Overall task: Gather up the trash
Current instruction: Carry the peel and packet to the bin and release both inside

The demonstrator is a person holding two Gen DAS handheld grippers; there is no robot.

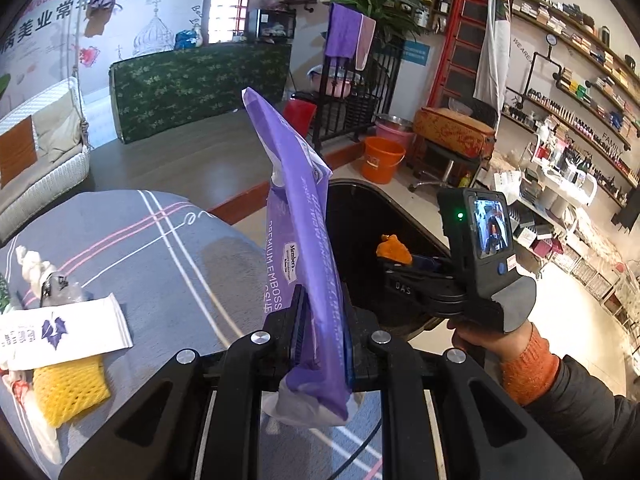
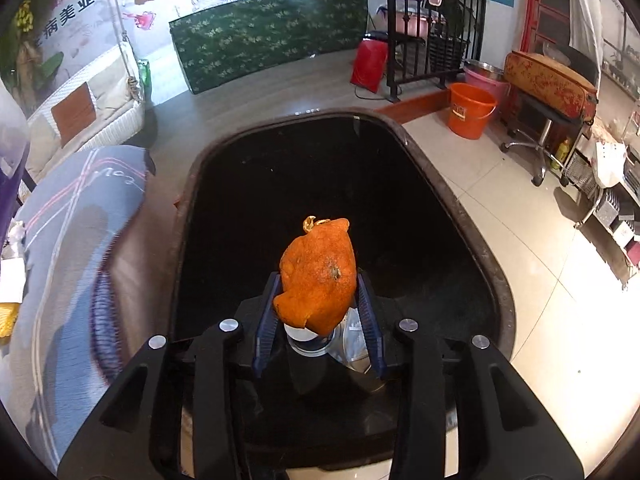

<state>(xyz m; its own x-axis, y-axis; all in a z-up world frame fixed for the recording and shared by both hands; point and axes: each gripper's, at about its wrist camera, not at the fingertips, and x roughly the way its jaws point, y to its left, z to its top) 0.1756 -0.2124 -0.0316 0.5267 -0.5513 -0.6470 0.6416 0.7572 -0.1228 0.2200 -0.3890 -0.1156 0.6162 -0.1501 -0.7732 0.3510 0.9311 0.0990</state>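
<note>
The left gripper (image 1: 322,332) sits at the bottom centre of its view, fingers nearly together and clamped on a purple wrapper (image 1: 298,216). The right gripper (image 2: 320,312), low in its own frame, has its blue pads (image 2: 266,320) against an orange peel (image 2: 318,276). At the lower right of the left view, the right hand (image 1: 486,338) in an orange cuff grips its handle.

Plenty of background stuff can be seen here: an orange bucket (image 1: 382,159) is parked on the tiled floor beside a pink basin (image 1: 394,130), with a red bag (image 2: 370,65) propped near the black railing (image 1: 352,100). A green floral mattress (image 1: 200,84) is leaned against the wall, a white wicker swing seat (image 1: 44,152) is hung at left, and shelves (image 1: 580,80) are packed with bottles.
</note>
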